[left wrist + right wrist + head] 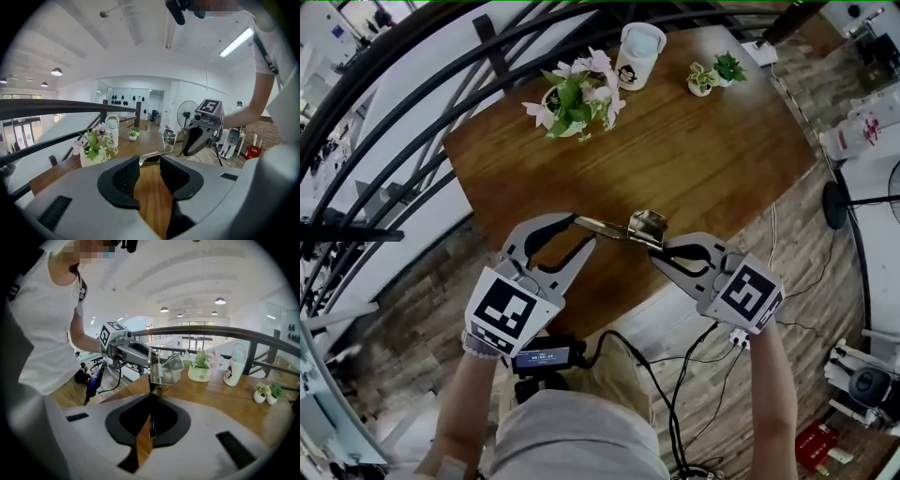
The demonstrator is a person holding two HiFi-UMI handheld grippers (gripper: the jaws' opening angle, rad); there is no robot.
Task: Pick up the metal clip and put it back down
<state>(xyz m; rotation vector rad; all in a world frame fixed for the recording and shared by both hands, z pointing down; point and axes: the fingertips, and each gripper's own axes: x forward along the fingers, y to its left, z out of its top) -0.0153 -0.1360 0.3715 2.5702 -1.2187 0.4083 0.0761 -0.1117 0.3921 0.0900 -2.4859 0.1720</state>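
Shiny metal clip (645, 225), aloft

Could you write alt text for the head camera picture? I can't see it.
From above, a person holds a metal clip over a wooden table between two claws: the right claw pinches one end, the left claw holds the other. A flower pot, a white cup and two small plants stand at the table's far side.

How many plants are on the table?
3: a pot of pink flowers at the table's far left, a tiny pale-leaved potted plant at the far right, and a greener one right beside it. None seems hidden.
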